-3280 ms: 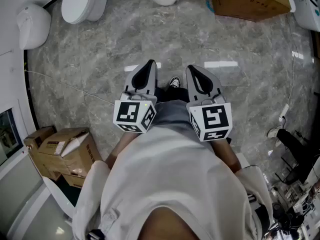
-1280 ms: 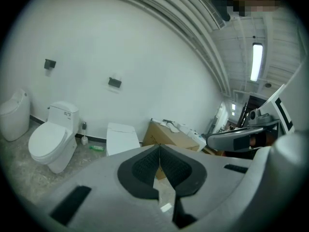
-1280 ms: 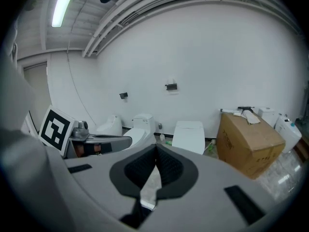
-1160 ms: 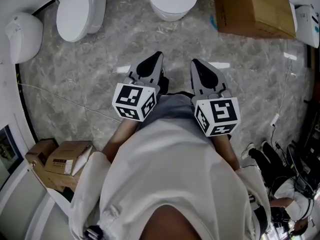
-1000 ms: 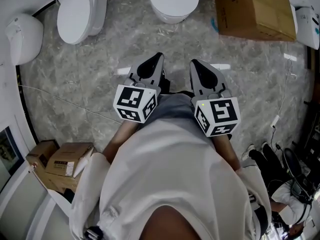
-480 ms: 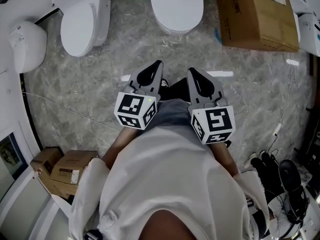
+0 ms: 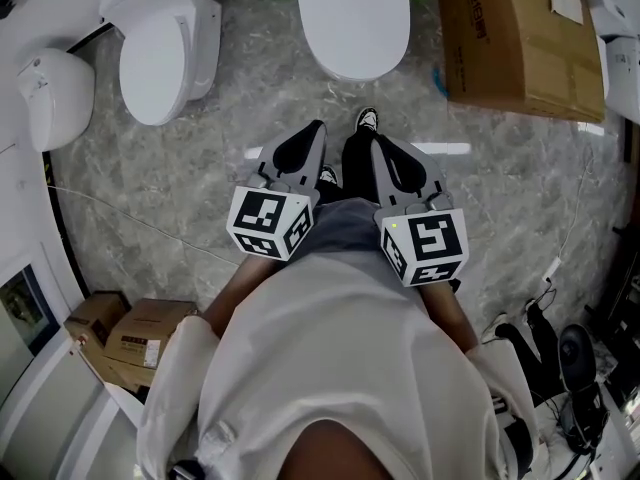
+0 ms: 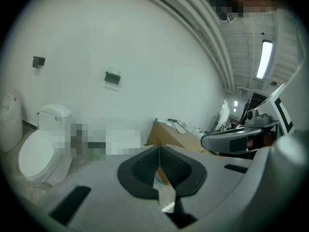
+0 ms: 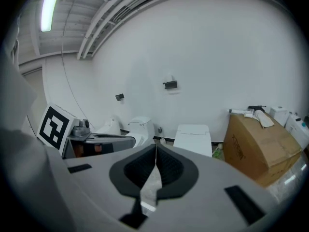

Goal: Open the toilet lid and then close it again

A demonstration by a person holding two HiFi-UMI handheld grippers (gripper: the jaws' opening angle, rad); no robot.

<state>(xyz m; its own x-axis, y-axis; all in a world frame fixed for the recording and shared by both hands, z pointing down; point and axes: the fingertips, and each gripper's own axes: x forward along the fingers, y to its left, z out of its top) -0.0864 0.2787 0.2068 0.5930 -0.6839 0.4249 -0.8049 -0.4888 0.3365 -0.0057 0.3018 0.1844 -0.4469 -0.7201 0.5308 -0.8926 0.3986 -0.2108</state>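
Toilet lid (image 7: 352, 18): down, untouched. Second toilet (image 7: 160, 53) to its left, cardboard box (image 7: 520, 43) to its right. Left claw (image 7: 308, 138) and right claw (image 7: 382, 150): both pressed together, empty, short of the lid. Lid nearer than a second ago, so this is the approach; opening not begun.

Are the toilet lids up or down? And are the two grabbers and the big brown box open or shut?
Middle toilet: lid down.
Left toilet: lid down.
Left gripper: fingers shut, nothing in them.
Right gripper: fingers shut, nothing in them.
Big box: shut.
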